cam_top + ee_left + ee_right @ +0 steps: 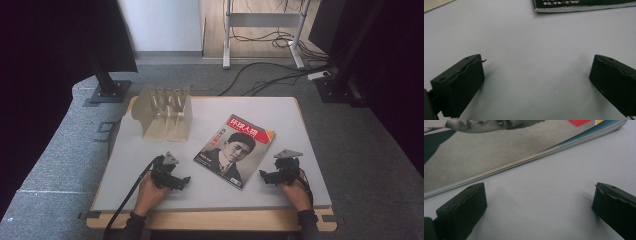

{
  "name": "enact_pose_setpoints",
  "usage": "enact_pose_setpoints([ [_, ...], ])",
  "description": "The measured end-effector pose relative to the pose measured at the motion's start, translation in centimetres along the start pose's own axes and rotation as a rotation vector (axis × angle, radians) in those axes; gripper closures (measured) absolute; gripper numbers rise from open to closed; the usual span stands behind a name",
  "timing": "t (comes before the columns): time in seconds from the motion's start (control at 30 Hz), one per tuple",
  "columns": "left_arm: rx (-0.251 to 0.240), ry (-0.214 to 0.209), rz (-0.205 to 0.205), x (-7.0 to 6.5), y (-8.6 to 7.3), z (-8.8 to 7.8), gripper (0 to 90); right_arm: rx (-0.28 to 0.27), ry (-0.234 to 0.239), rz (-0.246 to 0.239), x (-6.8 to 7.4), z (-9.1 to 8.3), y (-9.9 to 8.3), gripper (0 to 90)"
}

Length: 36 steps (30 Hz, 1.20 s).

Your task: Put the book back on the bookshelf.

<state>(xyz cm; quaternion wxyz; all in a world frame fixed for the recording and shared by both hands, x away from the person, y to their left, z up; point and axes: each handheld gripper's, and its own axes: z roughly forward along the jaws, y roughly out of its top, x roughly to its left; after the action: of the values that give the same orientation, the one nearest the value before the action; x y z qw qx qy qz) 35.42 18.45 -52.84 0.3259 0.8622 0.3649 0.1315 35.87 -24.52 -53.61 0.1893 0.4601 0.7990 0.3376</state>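
High view: I rest my left gripper (184,181) and right gripper (263,175) wide open flanking the magazine (235,149) before the wooden rack (164,113); left gripper view: its bound edge (584,8) ahead; right gripper view: page edges (529,160) close, so I judge gripping comes next.

Glossy paper magazine (235,150) on matt table (300,125) (seemingly laminate).

Soft, even light falls on the desk (300,150); the room's edges sink into darkness, and both close views look slightly blurred.
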Motion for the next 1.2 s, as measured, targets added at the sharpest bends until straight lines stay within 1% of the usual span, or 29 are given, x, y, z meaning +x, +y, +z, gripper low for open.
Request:
enact_pose_setpoints([
  [0.33, 0.000, 0.000, 0.000, 0.0, 0.0, 0.0, 0.0, 0.005, 0.001, -0.006, 0.0, 0.0, 0.1, 0.0],
  [0.53, -0.003, -0.004, -0.006, -0.2, 0.1, 0.0, 0.0, 0.012, 0.000, 0.000, 0.0, 0.0, 0.2, 0.0],
  [0.57, -0.011, -0.021, -0.009, -0.2, 0.2, 0.1, 0.0, 0.024, 0.004, -0.001, -0.1, 0.0, 0.3, 0.0],
  [0.63, -0.027, -0.065, -0.031, -0.2, 0.3, 0.0, 0.0, 0.027, 0.005, -0.005, -0.1, 0.0, 0.4, 0.0],
  [0.67, -0.033, -0.079, -0.036, -0.2, 0.4, -0.1, 0.0, 0.029, 0.005, -0.006, -0.1, 0.0, 0.4, 0.0],
  [0.7, -0.028, -0.068, -0.021, -0.3, 0.6, -0.2, 0.0, 0.032, 0.007, -0.010, -0.1, 0.0, 0.5, 0.0],
  [0.77, -0.022, -0.056, -0.009, -0.3, 0.9, -0.3, 0.0, 0.031, 0.006, -0.013, -0.1, 0.1, 0.6, 0.0],
  [0.83, -0.025, -0.057, -0.011, -0.3, 1.0, -0.4, 0.0, 0.029, 0.006, -0.012, -0.1, 0.0, 0.7, 0.0],
  [0.87, -0.028, -0.059, -0.009, -0.3, 1.1, -0.5, 0.0, 0.019, 0.012, -0.018, -0.1, -0.1, 0.9, 0.0],
  [1.0, -0.024, -0.074, -0.007, -0.3, 1.7, -0.6, 0.0, 0.010, 0.021, -0.034, 0.1, -0.1, 1.4, 0.0],
  [1.07, -0.025, -0.075, 0.001, -0.3, 2.1, -0.6, 0.0, -0.002, 0.037, -0.040, 0.2, -0.2, 1.9, 0.0],
  [1.13, -0.024, -0.075, 0.005, -0.3, 2.2, -0.6, 0.0, -0.003, 0.036, -0.046, 0.3, -0.1, 2.2, 0.0],
  [1.2, -0.030, -0.074, 0.015, -0.3, 3.0, -0.7, 0.0, -0.005, 0.040, -0.055, 0.5, -0.1, 2.7, 0.0],
])
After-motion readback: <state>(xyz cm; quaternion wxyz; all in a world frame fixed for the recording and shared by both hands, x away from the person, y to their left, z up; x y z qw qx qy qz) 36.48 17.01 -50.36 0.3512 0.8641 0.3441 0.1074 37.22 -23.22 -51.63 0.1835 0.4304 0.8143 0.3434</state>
